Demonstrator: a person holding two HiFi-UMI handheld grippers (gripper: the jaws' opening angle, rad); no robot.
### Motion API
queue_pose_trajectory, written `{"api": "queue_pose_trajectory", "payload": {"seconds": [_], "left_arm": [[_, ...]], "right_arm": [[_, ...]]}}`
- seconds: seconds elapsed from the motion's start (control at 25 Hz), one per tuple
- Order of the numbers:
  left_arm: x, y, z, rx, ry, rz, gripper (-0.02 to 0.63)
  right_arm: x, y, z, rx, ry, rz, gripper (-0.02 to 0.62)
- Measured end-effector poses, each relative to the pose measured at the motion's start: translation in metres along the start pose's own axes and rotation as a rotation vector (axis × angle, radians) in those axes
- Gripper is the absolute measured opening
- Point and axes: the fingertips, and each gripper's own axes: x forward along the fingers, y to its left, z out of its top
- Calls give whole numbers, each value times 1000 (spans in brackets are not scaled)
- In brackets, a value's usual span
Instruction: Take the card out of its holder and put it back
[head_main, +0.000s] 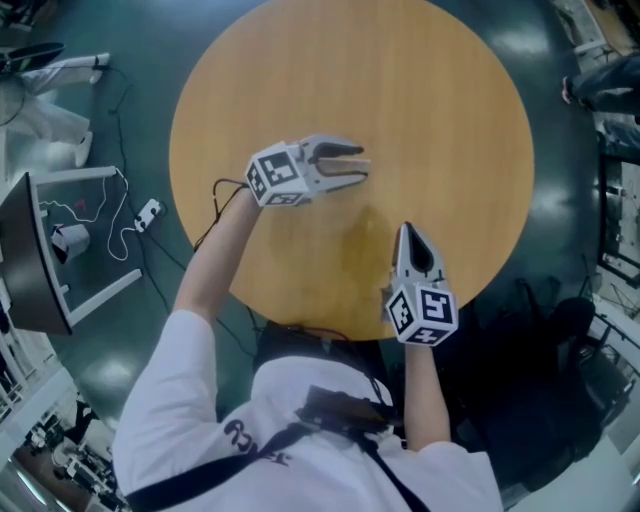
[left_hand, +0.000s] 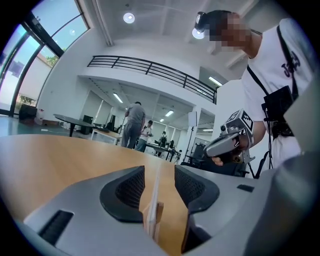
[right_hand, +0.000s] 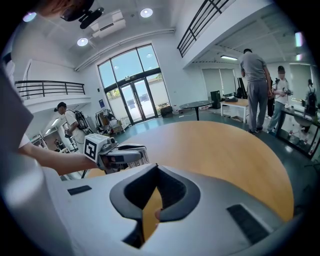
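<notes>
Head view, round table (head_main: 420, 100), left claw (head_main: 364, 164) agape, right claw (head_main: 405, 230) near rim

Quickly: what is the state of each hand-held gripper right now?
Left hand-held gripper: open, a thin card edge-on between its jaws, not gripped.
Right hand-held gripper: shut, nothing seen held.

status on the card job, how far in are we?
Done: nothing I can confirm; card and holder can't be told apart here. In hand: the left gripper has its jaws apart around a thin pale sheet seen edge-on, pads not pressing it. The right gripper is shut, apparently empty, over the table. Left: probably the pull-out and the put-back.
</notes>
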Motion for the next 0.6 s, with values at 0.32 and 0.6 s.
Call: {"api": "queue_pose_trajectory", "payload": {"seconds": [0.32, 0.6], "left_arm": [[6, 2, 1, -8, -15, -9, 97], [5, 5, 4, -27, -21, -30, 40]], "right_arm": [[-1, 3, -2, 1, 0, 2, 17], [1, 4, 1, -9, -1, 1, 17]]}}
